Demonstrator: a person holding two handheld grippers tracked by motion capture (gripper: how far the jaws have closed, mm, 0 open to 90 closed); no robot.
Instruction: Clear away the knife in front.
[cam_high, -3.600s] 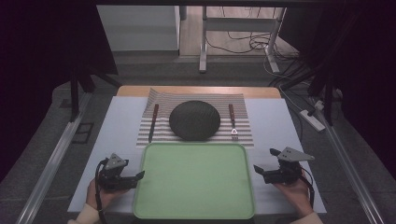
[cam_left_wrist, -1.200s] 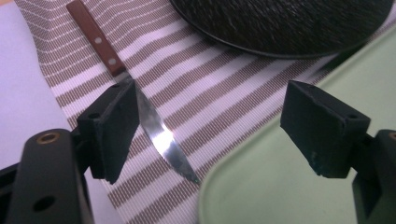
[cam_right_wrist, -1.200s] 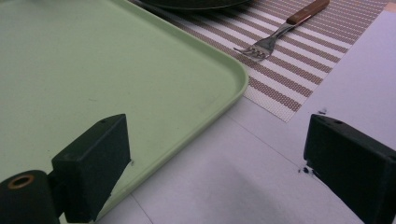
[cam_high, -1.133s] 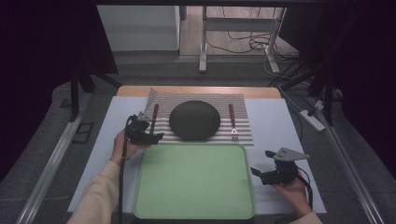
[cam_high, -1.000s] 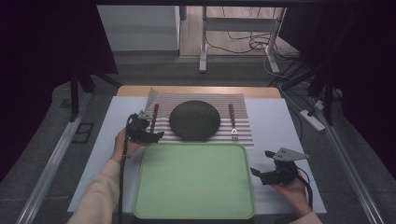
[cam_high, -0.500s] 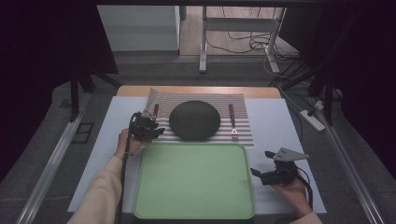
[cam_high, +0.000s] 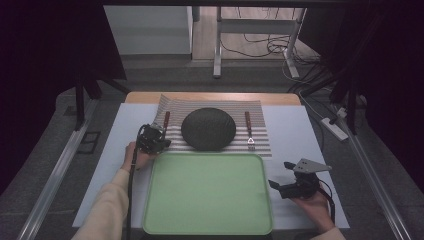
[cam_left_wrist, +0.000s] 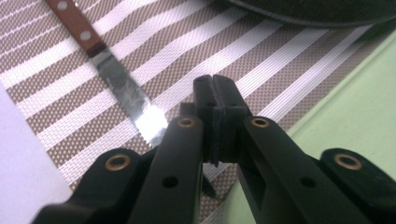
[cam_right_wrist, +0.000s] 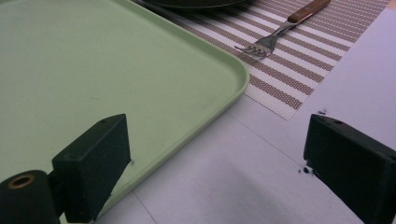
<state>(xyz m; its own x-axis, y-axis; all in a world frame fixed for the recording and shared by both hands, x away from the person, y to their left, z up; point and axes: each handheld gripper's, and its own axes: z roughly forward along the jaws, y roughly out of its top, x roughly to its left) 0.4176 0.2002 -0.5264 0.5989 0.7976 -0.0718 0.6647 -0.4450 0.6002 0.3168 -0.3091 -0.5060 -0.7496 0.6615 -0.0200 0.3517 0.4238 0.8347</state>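
A wood-handled knife (cam_high: 165, 121) lies on the striped placemat (cam_high: 260, 112), left of a dark round plate (cam_high: 208, 129). A fork (cam_high: 248, 130) lies to the plate's right. My left gripper (cam_high: 159, 141) hovers at the mat's near left corner, just right of the knife blade (cam_left_wrist: 116, 86). In the left gripper view its jaws (cam_left_wrist: 215, 88) have just been closing and now stand shut, pad against pad, with nothing visible between them. My right gripper (cam_high: 280, 174) rests open on the white sheet, right of the green tray (cam_high: 207, 192). Its jaws (cam_right_wrist: 224, 154) stand wide apart and empty.
The tray's corner (cam_right_wrist: 233, 74) sits close to the left jaw in the right gripper view, with the fork (cam_right_wrist: 280, 32) on the mat beyond. The plate's rim (cam_left_wrist: 317, 9) lies beyond the left gripper. Dark floor and metal rails surround the table.
The left hand went from the tray's left side up to the knife, then edged slightly right. Its jaws, open a second ago, have closed. The right hand stayed put.
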